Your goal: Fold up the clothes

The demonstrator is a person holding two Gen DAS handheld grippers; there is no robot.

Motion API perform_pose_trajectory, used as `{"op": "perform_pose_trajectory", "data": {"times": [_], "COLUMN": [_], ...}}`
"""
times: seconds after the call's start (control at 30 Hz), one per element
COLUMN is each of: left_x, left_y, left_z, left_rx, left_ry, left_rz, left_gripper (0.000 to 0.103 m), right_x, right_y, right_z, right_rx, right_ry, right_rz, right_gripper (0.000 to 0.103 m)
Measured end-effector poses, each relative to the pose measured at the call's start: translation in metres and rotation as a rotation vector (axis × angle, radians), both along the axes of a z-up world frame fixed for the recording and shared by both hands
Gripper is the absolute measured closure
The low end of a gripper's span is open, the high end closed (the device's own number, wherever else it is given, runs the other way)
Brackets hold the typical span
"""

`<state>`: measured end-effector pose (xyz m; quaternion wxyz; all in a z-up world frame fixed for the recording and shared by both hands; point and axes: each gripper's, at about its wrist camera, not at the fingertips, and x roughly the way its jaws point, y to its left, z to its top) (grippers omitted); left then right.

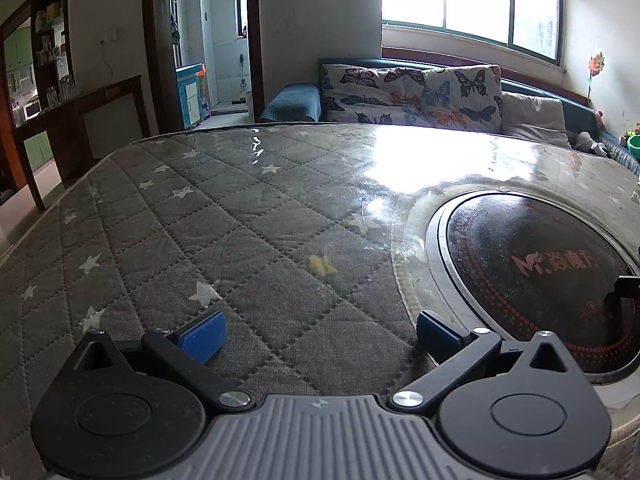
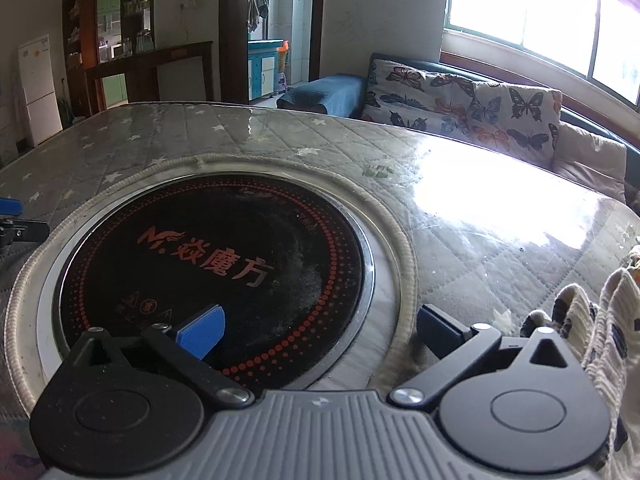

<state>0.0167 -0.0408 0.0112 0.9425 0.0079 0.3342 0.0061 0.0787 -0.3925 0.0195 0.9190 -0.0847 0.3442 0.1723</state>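
Observation:
A cream knitted garment [image 2: 600, 320] with dark blotches lies bunched at the right edge of the right wrist view, just right of my right gripper [image 2: 320, 332]. That gripper is open over the black round hotplate [image 2: 224, 256], with nothing between its blue pads. In the left wrist view my left gripper [image 1: 320, 334] is open as well, above the grey quilted star-pattern table cover [image 1: 200, 220], and holds nothing. No clothing shows in the left wrist view. A blue pad of the left gripper [image 2: 10, 206] peeks in at the left edge of the right wrist view.
The hotplate [image 1: 540, 276] is set in the table under a glossy clear sheet. Behind the table stands a sofa with butterfly cushions [image 1: 412, 92] below a bright window. A dark wooden counter [image 1: 80, 120] and a doorway lie to the left.

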Motion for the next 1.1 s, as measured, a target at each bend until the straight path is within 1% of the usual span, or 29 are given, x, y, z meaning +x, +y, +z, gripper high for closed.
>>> {"op": "perform_pose_trajectory", "data": {"times": [1.1], "left_x": [0.0019], "left_y": [0.0033], "left_z": [0.0025], "left_rx": [0.002], "left_ry": [0.000], "left_rz": [-0.003], "left_gripper": [0.000], "right_x": [-0.0015], "right_y": [0.0018], "right_z": [0.0005], "right_rx": [-0.001], "right_ry": [0.001], "right_rz": [-0.001], "right_gripper": [0.000]}}
